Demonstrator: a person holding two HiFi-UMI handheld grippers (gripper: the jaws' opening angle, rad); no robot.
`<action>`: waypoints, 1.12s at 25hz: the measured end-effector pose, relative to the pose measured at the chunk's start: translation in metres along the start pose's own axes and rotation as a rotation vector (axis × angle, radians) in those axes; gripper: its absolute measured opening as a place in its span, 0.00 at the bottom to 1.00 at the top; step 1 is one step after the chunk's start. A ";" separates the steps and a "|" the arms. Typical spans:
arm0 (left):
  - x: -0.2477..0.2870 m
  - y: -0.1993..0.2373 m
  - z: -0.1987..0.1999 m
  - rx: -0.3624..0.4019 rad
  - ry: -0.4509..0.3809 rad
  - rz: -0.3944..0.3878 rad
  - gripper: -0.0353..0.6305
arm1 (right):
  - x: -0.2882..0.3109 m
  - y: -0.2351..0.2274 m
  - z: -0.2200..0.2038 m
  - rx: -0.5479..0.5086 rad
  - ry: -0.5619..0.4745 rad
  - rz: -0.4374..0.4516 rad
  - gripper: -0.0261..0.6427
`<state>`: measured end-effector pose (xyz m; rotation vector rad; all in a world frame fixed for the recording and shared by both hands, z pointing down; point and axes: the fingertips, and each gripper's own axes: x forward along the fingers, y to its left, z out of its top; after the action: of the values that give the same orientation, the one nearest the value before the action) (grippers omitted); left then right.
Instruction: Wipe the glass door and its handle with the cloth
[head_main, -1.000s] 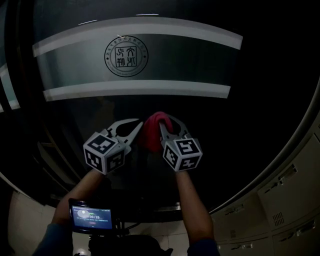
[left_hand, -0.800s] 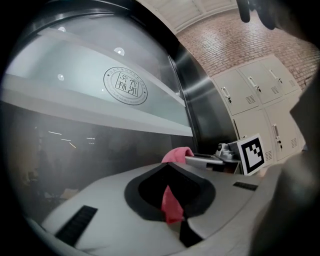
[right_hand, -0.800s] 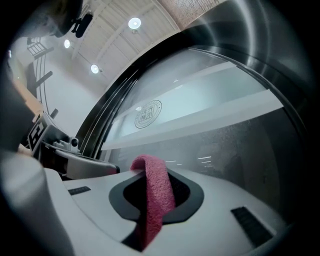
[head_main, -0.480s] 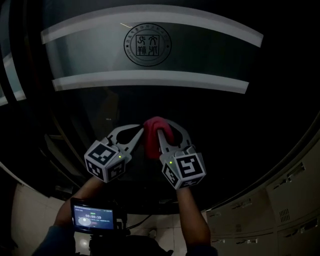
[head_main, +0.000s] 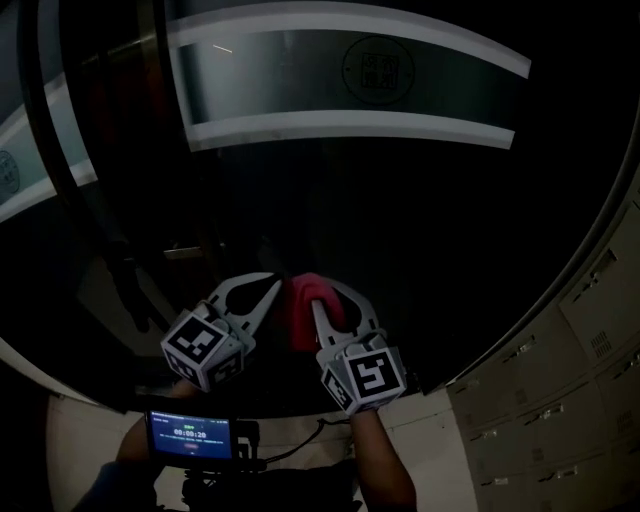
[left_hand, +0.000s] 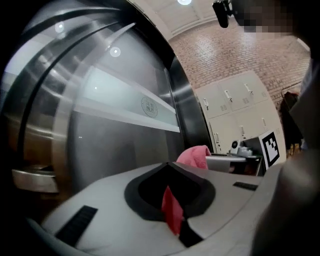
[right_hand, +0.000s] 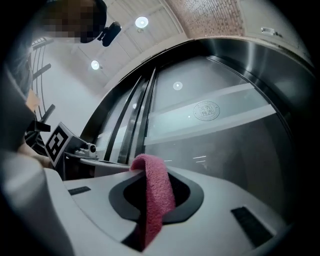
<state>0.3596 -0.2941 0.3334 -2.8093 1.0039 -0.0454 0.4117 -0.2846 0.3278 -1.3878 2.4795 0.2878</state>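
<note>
Against the dark glass door, low on the pane, the right gripper has its fingers pinching the pink cloth. In the right gripper view the terry strip runs along the whole seam between the two fingers. It humps over their tips and trails back towards the camera, so the fold at the tips is the part nearest the pane. Whether that fold touches the glass cannot be told. Just to the left of those fingers, the left gripper has its fingers pressed together, their tips close beside the cloth's left edge. The left gripper view shows a thin red sliver caught in the inner part of their seam; whether it belongs to the cloth is unclear. From there the bulk of the cloth sits beyond and to the right of the left fingertips. Well above both pairs of fingers a frosted band crosses the door, carrying a round seal. To the right of the right fingers stands a bank of pale lockers. Below the grippers, near the person's left hand, a small lit screen glows.
</note>
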 end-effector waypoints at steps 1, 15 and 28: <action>-0.021 0.004 0.000 -0.005 -0.017 0.003 0.07 | -0.003 0.021 -0.005 0.009 0.008 -0.010 0.08; -0.242 0.049 -0.028 -0.097 -0.049 0.263 0.07 | 0.022 0.248 -0.010 -0.004 0.099 0.256 0.08; -0.295 0.038 -0.022 -0.122 -0.028 0.402 0.07 | -0.001 0.304 0.005 0.029 0.107 0.381 0.08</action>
<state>0.1060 -0.1395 0.3562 -2.6421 1.5899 0.1056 0.1529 -0.1246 0.3342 -0.9328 2.8164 0.2593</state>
